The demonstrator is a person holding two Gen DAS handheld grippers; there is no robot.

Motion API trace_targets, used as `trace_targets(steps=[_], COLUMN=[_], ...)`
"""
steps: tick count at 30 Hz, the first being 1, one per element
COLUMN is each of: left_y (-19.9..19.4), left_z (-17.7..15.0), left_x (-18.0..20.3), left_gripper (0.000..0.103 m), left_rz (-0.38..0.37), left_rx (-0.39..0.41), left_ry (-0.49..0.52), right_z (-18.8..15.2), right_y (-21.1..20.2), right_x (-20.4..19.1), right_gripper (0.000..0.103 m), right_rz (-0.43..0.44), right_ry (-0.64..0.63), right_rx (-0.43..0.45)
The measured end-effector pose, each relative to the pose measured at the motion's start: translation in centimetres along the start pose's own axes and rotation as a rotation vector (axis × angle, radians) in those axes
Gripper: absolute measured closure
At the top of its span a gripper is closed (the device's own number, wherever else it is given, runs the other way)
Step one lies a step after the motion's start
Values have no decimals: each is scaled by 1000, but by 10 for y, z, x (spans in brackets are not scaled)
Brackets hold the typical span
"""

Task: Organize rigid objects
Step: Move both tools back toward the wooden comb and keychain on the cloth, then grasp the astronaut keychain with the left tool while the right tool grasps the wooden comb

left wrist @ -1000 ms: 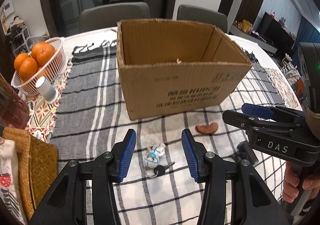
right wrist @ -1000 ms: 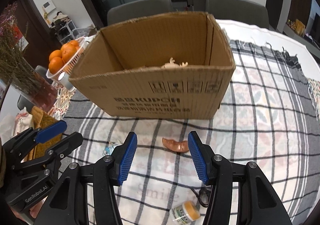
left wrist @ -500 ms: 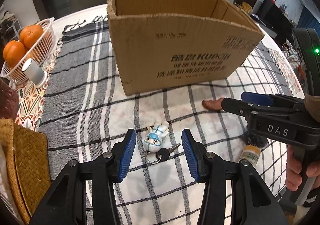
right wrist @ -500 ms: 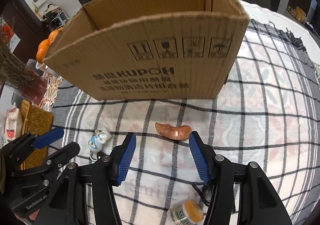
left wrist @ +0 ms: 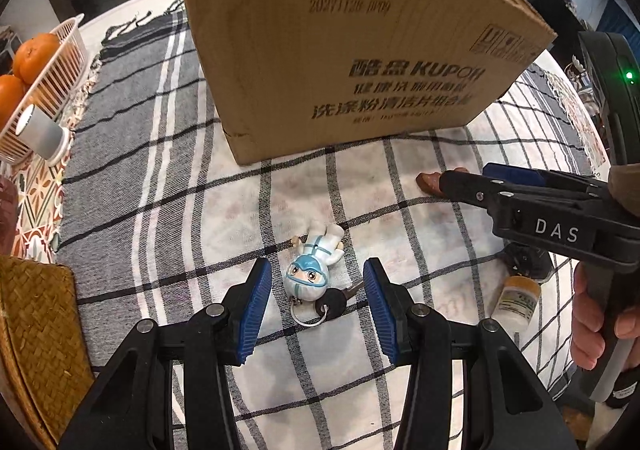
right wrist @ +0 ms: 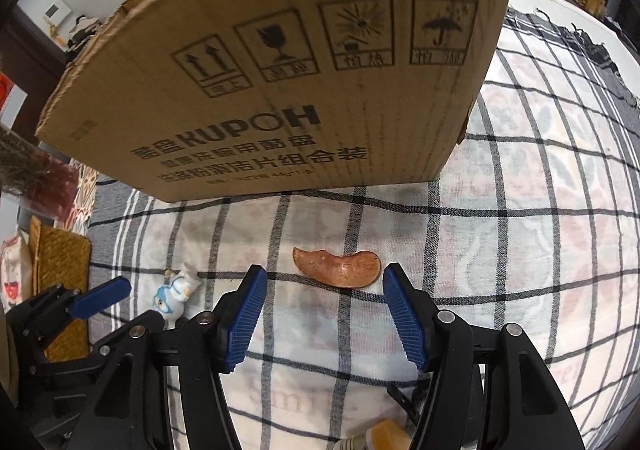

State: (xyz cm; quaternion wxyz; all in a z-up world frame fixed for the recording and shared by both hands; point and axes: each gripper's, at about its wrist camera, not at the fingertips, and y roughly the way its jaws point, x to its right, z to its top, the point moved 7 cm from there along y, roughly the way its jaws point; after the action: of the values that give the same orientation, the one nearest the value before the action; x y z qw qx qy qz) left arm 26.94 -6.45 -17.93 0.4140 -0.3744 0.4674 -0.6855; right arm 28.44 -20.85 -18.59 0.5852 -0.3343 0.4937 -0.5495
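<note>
We're at the pick-up step, left gripper (left wrist: 316,286) spread around the figurine keychain (left wrist: 314,268), right gripper (right wrist: 324,294) opening just short of the brown slice (right wrist: 338,268), so next we lower, close, then lift toward the cardboard box (left wrist: 340,50) ahead

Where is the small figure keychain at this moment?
In the left wrist view the keychain lies on the checked cloth in front of the box, between the open left gripper's fingers, untouched.
</note>
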Motion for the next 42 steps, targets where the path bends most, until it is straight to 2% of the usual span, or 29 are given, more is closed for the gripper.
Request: trace_targets(steps=[22, 25, 28, 29, 30, 42], left_y=[26, 29, 31, 32, 32, 15], left_z=[-6, -8, -11, -12, -12, -3], left_x=[-5, -5, -5, -5, -5, 2], left_gripper=[57, 61, 71, 76, 76, 76], left_rz=[-57, -64, -66, -65, -66, -56], left_rx=[-63, -71, -82, -85, -85, 8], left_ry=[-56, -68, -66, -67, -69, -79], right_z=[5, 7, 8, 9, 8, -10], right_y=[30, 31, 33, 33, 34, 22], right_x=[1, 2, 3, 3, 3, 7], right_gripper=[41, 41, 42, 45, 46, 46], right_rz=[-31, -31, -38, -43, -53, -30], right_ry=[32, 39, 27, 20, 13, 11], right_rx=[-25, -20, -11, -9, -7, -3])
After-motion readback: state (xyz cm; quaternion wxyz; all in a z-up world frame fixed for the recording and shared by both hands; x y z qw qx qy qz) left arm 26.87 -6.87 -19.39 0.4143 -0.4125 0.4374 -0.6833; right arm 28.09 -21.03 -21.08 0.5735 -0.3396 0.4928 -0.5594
